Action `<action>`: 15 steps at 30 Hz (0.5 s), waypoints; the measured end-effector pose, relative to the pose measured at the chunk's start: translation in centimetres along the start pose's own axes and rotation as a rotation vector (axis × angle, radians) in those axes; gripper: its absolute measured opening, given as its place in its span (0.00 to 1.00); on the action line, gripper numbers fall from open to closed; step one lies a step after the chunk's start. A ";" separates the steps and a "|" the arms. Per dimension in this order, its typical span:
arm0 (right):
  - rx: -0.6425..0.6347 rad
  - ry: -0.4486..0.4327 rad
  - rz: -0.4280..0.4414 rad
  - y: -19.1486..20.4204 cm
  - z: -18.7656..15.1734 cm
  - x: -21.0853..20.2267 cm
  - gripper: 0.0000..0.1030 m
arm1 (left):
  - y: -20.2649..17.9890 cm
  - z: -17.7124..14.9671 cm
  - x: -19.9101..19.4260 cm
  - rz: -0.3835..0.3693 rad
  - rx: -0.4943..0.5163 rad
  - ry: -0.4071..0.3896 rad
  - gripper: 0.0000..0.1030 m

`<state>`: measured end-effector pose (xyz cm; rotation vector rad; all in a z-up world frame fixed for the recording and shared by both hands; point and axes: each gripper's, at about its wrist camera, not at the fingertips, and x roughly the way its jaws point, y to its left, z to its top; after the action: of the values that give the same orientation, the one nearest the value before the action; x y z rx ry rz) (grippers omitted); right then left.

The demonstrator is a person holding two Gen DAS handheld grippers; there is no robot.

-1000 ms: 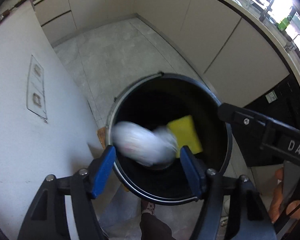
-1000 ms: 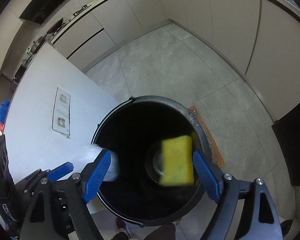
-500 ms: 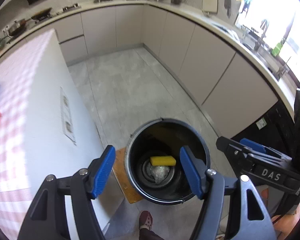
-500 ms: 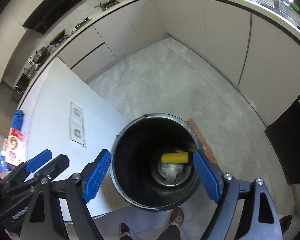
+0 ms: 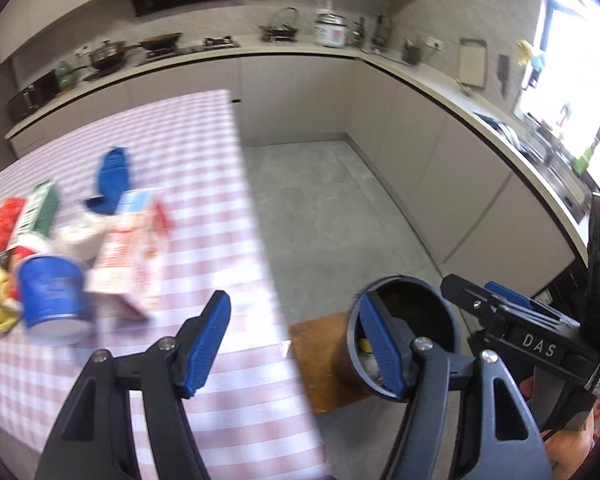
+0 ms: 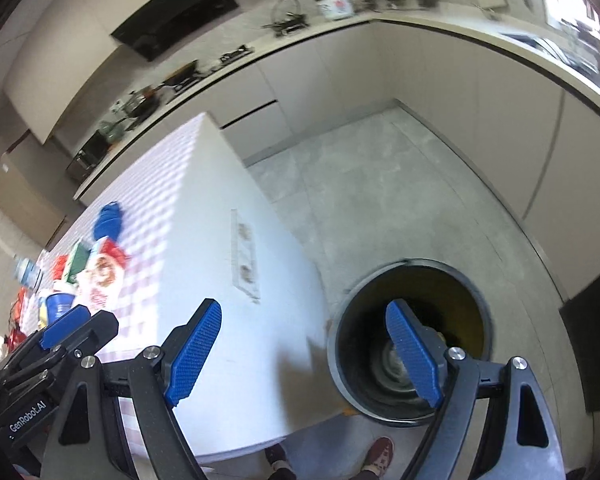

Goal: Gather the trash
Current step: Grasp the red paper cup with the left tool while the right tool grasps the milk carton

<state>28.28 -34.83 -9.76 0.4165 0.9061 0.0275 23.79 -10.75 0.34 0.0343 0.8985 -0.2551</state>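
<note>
Trash (image 5: 100, 240) heaped at left of frame on the checked tabletop (image 5: 204, 208): blue cup (image 5: 52, 300), red-and-white carton (image 5: 132, 256), blue rag (image 5: 112, 180), all blurred. Black bin (image 6: 410, 340) on the floor at lower right, yellow scrap (image 5: 365, 345) showing inside. Left tongs (image 5: 300, 344) and right tongs (image 6: 306, 356) both spread wide, holding nothing. Judged step: between drops, heading for another pickup. Next: reach for the nearest item, likely the cup, and close around it.
</note>
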 end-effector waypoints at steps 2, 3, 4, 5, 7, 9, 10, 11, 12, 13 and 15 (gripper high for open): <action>-0.017 -0.004 0.013 2.7 -0.3 0.2 0.84 | 2.1 -0.4 -0.6 0.018 -0.020 -0.005 0.67; -0.025 -0.007 0.017 3.9 -0.5 0.2 0.84 | 3.3 -0.6 -1.0 0.026 -0.032 -0.009 0.67; -0.036 -0.010 0.020 5.3 -0.7 0.3 0.84 | 4.4 -0.6 -1.3 0.032 -0.044 -0.013 0.67; -0.047 -0.013 0.022 6.7 -0.8 0.5 0.84 | 5.6 -0.7 -1.7 0.040 -0.055 -0.017 0.67; -0.065 -0.014 0.026 9.1 -1.2 0.8 0.84 | 8.0 -1.0 -2.3 0.058 -0.069 -0.022 0.67; -0.079 -0.013 0.033 11.8 -1.6 1.3 0.84 | 10.3 -1.0 -2.8 0.074 -0.082 -0.028 0.67; -0.082 -0.013 0.037 12.6 -1.7 1.4 0.84 | 11.7 -1.0 -3.1 0.085 -0.092 -0.035 0.67; -0.089 -0.015 0.041 14.0 -1.9 1.7 0.84 | 12.7 -1.0 -3.2 0.097 -0.099 -0.042 0.67; -0.100 -0.018 0.040 15.2 -2.0 1.9 0.84 | 13.5 -1.0 -3.4 0.105 -0.102 -0.047 0.67; -0.107 -0.020 0.039 16.1 -2.1 2.0 0.84 | 14.7 -0.9 -3.5 0.116 -0.108 -0.050 0.67; -0.124 -0.022 0.041 18.3 -2.4 2.5 0.84 | 16.6 -1.0 -3.6 0.126 -0.122 -0.052 0.67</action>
<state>30.79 -16.67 -6.33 0.3199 0.8696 0.1161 24.77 6.21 1.28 -0.0285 0.8551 -0.0838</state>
